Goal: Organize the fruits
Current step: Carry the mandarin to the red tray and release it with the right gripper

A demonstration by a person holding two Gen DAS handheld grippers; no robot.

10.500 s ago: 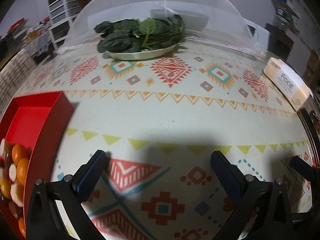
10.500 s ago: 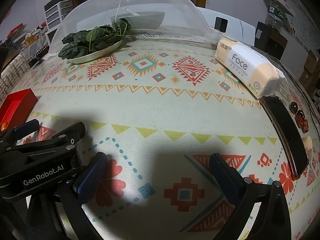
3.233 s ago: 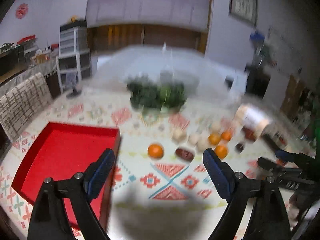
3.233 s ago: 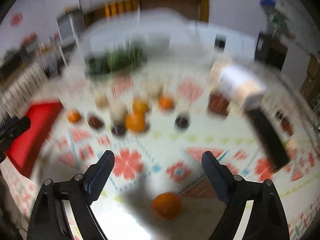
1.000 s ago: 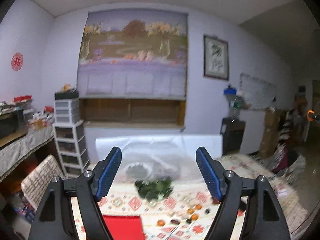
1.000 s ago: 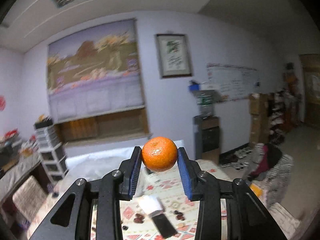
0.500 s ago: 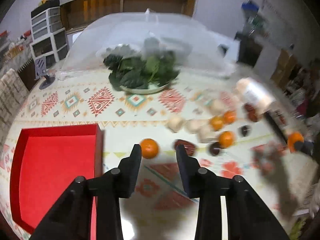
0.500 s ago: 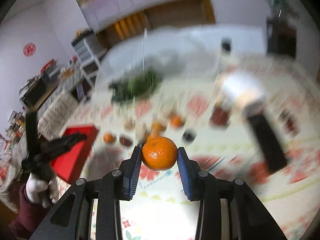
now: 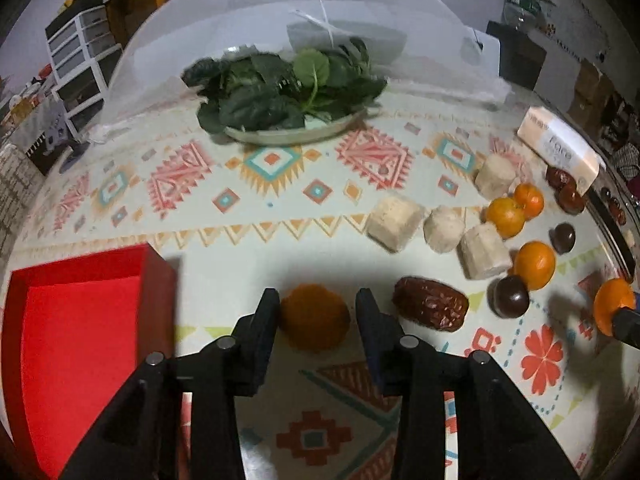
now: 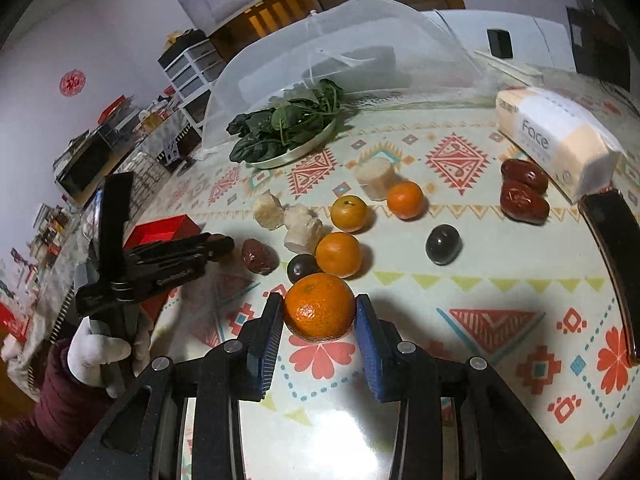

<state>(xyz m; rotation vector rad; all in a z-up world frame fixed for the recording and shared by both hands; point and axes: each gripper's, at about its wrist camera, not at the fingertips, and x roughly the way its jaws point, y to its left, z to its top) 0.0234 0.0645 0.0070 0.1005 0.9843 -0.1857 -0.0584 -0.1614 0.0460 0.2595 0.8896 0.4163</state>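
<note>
The right gripper (image 10: 316,320) is clamped on a mandarin (image 10: 319,311); the left gripper (image 9: 316,320) has jaws apart around an orange (image 9: 315,321). Both fruits look soft and round, so hold them gently at the middle.

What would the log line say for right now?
right gripper: holds tangerine | left gripper: around orange, not clamped | red tray: empty

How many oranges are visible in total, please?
5 oranges. One is held in the right gripper, one sits between the fingers of the left gripper, and three lie on the tablecloth. Others may be hidden.
</note>
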